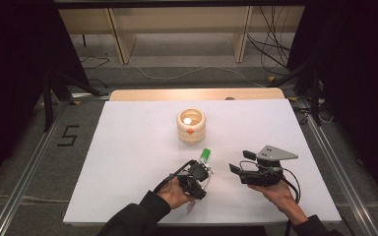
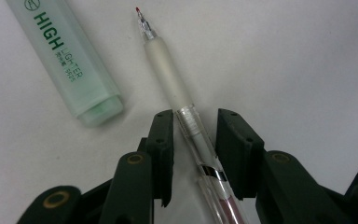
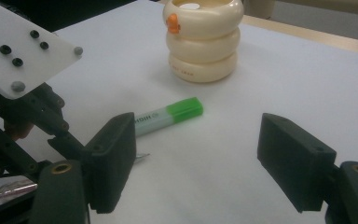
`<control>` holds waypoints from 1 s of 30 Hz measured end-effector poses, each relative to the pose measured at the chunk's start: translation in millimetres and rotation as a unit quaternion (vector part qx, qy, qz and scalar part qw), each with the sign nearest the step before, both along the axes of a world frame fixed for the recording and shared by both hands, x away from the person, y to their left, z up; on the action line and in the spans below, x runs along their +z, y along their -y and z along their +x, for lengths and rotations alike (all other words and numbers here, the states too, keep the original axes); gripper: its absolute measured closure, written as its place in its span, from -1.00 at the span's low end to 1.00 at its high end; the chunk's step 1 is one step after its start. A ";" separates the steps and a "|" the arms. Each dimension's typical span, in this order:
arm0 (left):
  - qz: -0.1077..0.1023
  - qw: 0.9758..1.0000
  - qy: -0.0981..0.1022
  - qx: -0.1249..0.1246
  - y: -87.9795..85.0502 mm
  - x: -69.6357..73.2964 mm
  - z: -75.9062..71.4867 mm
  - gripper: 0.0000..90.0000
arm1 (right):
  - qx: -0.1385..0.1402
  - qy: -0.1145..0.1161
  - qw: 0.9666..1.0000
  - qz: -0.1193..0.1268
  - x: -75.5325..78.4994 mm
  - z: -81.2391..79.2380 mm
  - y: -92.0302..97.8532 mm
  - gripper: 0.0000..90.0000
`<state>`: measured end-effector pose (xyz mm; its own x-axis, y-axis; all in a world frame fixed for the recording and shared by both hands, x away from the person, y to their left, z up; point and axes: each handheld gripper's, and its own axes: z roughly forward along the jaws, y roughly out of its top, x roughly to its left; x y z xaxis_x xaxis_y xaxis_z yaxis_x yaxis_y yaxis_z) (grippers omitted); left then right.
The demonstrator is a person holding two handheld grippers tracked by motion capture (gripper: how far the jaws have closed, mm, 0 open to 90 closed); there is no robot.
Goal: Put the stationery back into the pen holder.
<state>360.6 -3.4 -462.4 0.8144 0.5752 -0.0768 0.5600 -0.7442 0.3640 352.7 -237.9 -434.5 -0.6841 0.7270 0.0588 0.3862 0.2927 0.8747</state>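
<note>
we center the pen (image 2: 193,128) between our left gripper (image 2: 195,125) pads, jaws not yet clamped, beside the highlighter (image 2: 70,60); right gripper (image 3: 205,154) gapes unloaded.

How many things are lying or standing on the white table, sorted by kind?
Pens: 1, a clear pen with a red tip
Highlighters: 1, a green highlighter
Holders: 1, a cream ringed cup
Total: 3
</note>
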 end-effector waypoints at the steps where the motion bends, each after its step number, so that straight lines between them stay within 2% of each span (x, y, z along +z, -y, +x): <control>1: -0.001 1.000 -0.001 0.003 0.2 -0.1 0.4 0.50 | 0.000 0.000 1.000 0.001 -0.1 0.0 -0.1 -0.36; 3: 0.008 1.000 -0.004 -0.002 0.1 0.8 1.3 0.53 | -0.001 -0.001 1.000 0.001 0.1 -0.2 0.0 -0.36; 4: 0.000 1.000 -0.001 0.008 1.4 -0.2 0.6 0.54 | -0.001 0.000 1.000 0.001 0.1 0.0 0.1 -0.36; 6: 0.009 1.000 0.002 0.000 1.5 0.1 1.2 0.56 | 0.000 0.001 1.000 0.000 -0.1 0.3 0.2 -0.36; 9: 0.009 1.000 0.005 0.005 2.4 -0.1 1.1 0.61 | -0.001 0.000 1.000 0.000 -0.4 0.5 0.2 -0.35; 11: 0.016 1.000 0.002 -0.003 1.4 0.9 2.5 0.63 | -0.001 -0.001 1.000 0.001 -0.8 0.9 0.2 -0.35; 12: 0.009 1.000 0.002 0.008 2.2 0.2 2.3 0.64 | -0.003 -0.003 1.000 0.001 -0.9 0.8 0.1 -0.35; 15: 0.015 1.000 0.003 0.002 1.8 0.6 3.2 0.69 | -0.004 -0.004 1.000 0.001 -1.6 1.3 -0.3 -0.35; 18: 0.012 1.000 0.003 0.006 2.8 0.0 3.0 0.73 | -0.005 -0.006 1.000 -0.002 -2.2 1.8 -0.3 -0.35; 23: 0.019 1.000 0.001 -0.007 1.4 1.0 4.7 0.75 | -0.004 -0.004 1.000 -0.001 -2.5 2.4 0.4 -0.35; 30: 0.008 1.000 0.000 -0.012 -1.5 1.1 6.4 0.76 | -0.006 -0.007 1.000 0.001 -2.3 2.4 1.1 -0.35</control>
<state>367.0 -1.9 -461.3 0.8280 0.5566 -0.0674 0.5416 -0.7630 0.3528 355.1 -239.0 -436.8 -0.6741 0.7354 0.0699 0.4014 0.2852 0.8704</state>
